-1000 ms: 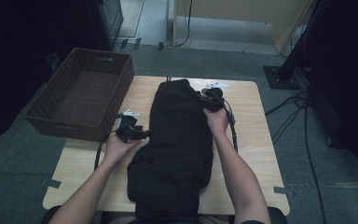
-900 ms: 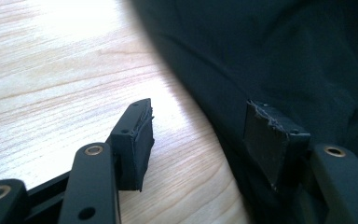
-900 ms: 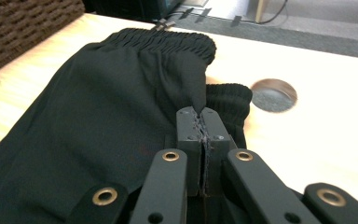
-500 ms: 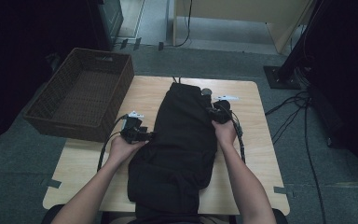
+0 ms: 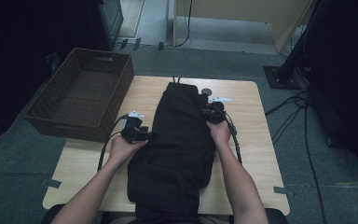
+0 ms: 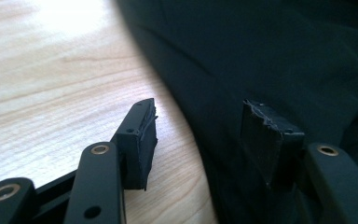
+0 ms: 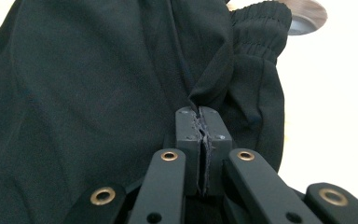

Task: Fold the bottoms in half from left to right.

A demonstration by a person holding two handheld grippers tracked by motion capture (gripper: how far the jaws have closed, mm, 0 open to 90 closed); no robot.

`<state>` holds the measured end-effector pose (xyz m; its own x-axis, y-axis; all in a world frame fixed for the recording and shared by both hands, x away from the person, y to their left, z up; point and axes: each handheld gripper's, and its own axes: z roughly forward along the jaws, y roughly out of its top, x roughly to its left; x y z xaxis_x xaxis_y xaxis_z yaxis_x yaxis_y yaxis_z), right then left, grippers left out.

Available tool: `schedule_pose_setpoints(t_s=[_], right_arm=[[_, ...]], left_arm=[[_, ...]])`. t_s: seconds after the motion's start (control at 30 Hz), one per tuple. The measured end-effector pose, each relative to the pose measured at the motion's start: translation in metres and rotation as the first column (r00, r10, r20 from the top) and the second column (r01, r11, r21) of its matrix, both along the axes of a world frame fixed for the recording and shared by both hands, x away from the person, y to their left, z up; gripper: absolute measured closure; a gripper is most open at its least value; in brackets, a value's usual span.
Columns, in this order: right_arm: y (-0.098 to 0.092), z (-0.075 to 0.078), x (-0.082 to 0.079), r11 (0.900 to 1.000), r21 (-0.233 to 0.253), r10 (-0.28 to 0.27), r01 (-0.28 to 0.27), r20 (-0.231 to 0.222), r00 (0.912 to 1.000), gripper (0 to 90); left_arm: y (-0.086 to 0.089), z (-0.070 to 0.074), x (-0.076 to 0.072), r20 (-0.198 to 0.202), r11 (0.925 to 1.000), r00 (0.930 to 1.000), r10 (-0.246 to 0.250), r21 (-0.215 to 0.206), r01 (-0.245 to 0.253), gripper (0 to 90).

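Right gripper [image 7: 203, 122] pinches the black garment [image 7: 98, 93] (left gripper [image 6: 200, 135] spread wide astride its edge)

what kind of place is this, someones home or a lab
Most likely a lab or recording room, not a home: a bare wooden table on grey carpet, cables across the floor, and black stand bases beside it.

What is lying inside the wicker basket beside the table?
The basket looks empty: its woven bottom shows bare in the high view. The inner corner under its near wall is hidden by that wall, so something small there cannot be excluded.
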<state>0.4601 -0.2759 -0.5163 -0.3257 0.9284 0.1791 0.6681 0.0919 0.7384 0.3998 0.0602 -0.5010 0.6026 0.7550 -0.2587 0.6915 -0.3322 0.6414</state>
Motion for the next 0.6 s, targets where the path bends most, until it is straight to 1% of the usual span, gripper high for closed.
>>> schedule_pose_setpoints(t_s=[0.07, 0.17, 0.2, 0.23, 0.27, 0.3, 0.33, 0.4, 0.43, 0.47, 0.57, 0.6], right_arm=[[0.007, 0.000, 0.003, 1.000, -0.004, 0.017, -0.017, 0.003, 0.9999, 87.8], [0.018, -0.001, 0.007, 0.998, 0.001, 0.057, -0.057, 0.010, 0.9983, 87.0], [0.021, -0.001, 0.009, 0.998, 0.007, 0.067, -0.067, 0.009, 0.9977, 84.1], [0.023, 0.001, 0.011, 0.997, -0.001, 0.073, -0.073, 0.002, 0.9973, 77.3], [0.024, 0.003, 0.014, 0.997, 0.009, 0.079, -0.079, -0.009, 0.9969, 72.9], [0.023, 0.006, 0.017, 0.996, 0.034, 0.082, -0.082, -0.009, 0.9966, 68.7], [0.022, 0.010, 0.020, 0.996, 0.049, 0.079, -0.079, 0.003, 0.9969, 66.2], [0.023, 0.019, 0.027, 0.996, 0.056, 0.061, -0.063, 0.052, 0.9968, 61.2], [0.023, 0.024, 0.032, 0.997, 0.051, 0.059, -0.062, 0.055, 0.9967, 59.7], [0.025, 0.026, 0.037, 0.997, 0.049, 0.059, -0.062, 0.064, 0.9963, 58.7], [0.032, 0.029, 0.054, 0.997, 0.037, 0.064, -0.066, 0.059, 0.9962, 54.0], [0.032, 0.029, 0.054, 0.997, 0.037, 0.064, -0.066, 0.059, 0.9962, 54.0]], left_arm=[[0.001, 0.001, 0.001, 0.007, 1.0000, 0.9999, 0.008, -0.003, -0.008, 45.8], [0.004, 0.000, 0.003, 0.003, 0.9998, 0.9997, 0.022, -0.001, -0.022, 44.9], [0.004, 0.000, 0.003, 0.002, 0.9998, 0.9998, 0.019, 0.007, -0.019, 44.4], [0.005, 0.000, 0.004, 0.001, 0.9997, 0.9999, 0.016, 0.020, -0.016, 44.1], [0.005, 0.000, 0.004, 0.004, 0.9995, 0.9998, 0.018, 0.025, -0.018, 43.9], [0.005, 0.000, 0.005, 0.005, 0.9995, 0.9998, 0.017, 0.027, -0.017, 43.7], [0.006, 0.001, 0.005, 0.006, 0.9995, 0.9998, 0.018, 0.026, -0.018, 43.6], [0.007, 0.001, 0.005, 0.006, 0.9996, 0.9997, 0.022, 0.014, -0.022, 43.4], [0.008, 0.002, 0.006, 0.005, 0.9996, 0.9998, 0.020, 0.018, -0.020, 43.3], [0.009, 0.002, 0.006, 0.008, 0.9997, 0.9997, 0.024, 0.008, -0.024, 43.2], [0.012, 0.004, 0.007, 0.002, 0.9997, 0.9997, 0.024, 0.004, -0.024, 42.8], [0.012, 0.004, 0.007, 0.002, 0.9997, 0.9997, 0.024, 0.004, -0.024, 42.7]])
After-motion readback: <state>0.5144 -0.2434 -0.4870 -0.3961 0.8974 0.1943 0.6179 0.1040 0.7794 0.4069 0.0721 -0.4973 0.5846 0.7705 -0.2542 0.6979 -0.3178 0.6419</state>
